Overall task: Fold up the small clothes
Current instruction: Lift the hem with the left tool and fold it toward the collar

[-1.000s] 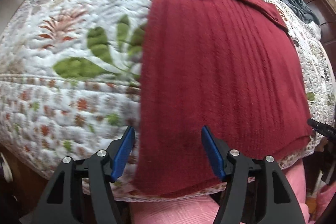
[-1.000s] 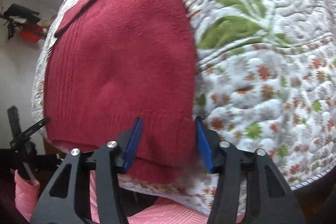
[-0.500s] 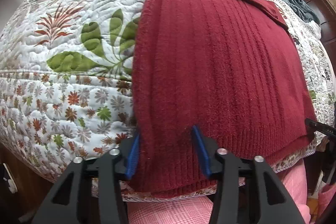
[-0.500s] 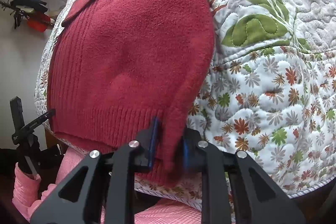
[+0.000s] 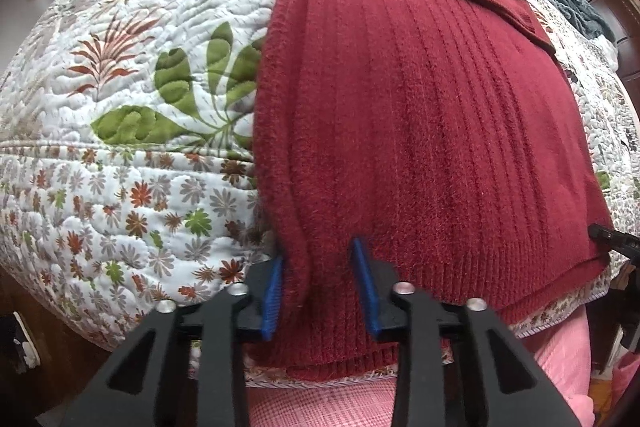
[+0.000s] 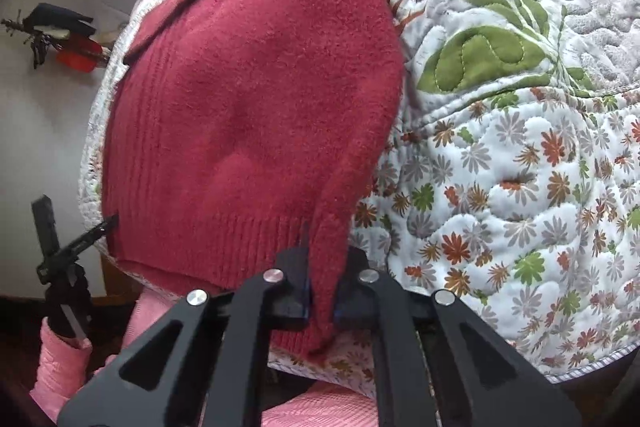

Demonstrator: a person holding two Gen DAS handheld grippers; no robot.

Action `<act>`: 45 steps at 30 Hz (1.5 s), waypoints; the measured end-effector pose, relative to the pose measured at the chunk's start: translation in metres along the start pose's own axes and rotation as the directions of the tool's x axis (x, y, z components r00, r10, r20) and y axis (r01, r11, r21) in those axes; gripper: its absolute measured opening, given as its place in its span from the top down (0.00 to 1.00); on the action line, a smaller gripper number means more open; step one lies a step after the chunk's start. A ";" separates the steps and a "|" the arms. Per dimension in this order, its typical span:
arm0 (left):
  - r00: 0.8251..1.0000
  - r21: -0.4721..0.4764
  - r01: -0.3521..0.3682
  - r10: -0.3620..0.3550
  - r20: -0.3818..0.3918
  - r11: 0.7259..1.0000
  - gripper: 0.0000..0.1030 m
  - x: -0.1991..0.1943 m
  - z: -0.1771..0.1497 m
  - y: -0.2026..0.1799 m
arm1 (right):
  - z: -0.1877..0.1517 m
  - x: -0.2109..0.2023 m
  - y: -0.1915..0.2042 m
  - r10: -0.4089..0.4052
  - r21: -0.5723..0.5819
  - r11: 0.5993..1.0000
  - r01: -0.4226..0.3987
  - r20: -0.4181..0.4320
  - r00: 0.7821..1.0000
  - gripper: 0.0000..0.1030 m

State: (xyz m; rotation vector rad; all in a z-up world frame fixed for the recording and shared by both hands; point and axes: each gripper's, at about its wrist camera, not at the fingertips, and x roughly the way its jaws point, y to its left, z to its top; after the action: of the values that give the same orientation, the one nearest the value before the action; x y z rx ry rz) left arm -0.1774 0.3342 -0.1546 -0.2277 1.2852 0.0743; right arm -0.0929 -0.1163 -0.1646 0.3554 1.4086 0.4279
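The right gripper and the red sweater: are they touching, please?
Touching. The right wrist view shows the right gripper shut on a pinched fold at the corner of the red sweater, near its hem.

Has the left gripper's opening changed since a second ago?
Yes. The left gripper has narrowed its jaws around the red sweater edge lying on the floral quilt, but they are not fully shut.

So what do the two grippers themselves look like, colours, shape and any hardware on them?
Both look alike. The left gripper has two black plastic fingers with triangular cut-outs, round silver screws at the joints and blue ribbed pads on the inner faces. The right gripper has the same black frame, cut-outs and silver screws; its blue pads barely show. No cables or markings are visible.
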 end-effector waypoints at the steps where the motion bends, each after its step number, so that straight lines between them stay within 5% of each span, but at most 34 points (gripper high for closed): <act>1: 1.000 0.002 0.002 -0.002 0.004 1.000 0.85 -0.002 0.001 0.000 | 0.000 -0.003 0.000 0.017 0.002 1.000 -0.017 0.003 1.000 0.95; 7: 0.997 0.006 0.073 -0.073 0.033 0.997 0.89 -0.021 0.010 -0.001 | 0.009 -0.026 0.003 0.185 -0.001 0.983 -0.185 0.030 0.982 0.95; 14: 0.981 -0.024 0.160 -0.156 0.117 0.987 0.89 -0.051 0.040 0.005 | 0.035 -0.058 0.009 0.279 -0.017 0.960 -0.279 0.079 0.957 0.95; 27: 0.967 -0.045 0.182 -0.170 0.191 0.982 0.89 -0.051 0.129 0.010 | 0.112 -0.067 0.024 0.260 -0.034 0.966 -0.258 0.112 0.959 0.95; 40: 0.982 -0.098 0.162 -0.150 0.115 0.982 0.89 0.013 0.206 0.023 | 0.206 -0.014 0.008 0.222 0.086 0.970 -0.226 0.061 0.973 0.95; 45: 0.977 -0.172 0.212 -0.203 0.067 0.962 0.86 0.033 0.224 0.036 | 0.229 0.008 -0.010 0.208 0.159 0.965 -0.209 0.023 0.978 0.94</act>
State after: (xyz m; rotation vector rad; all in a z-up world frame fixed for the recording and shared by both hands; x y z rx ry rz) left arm 0.0363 0.4136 -0.1319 -0.5112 1.2003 0.0151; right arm 0.1357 -0.1184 -0.1461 0.6407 1.4084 0.4849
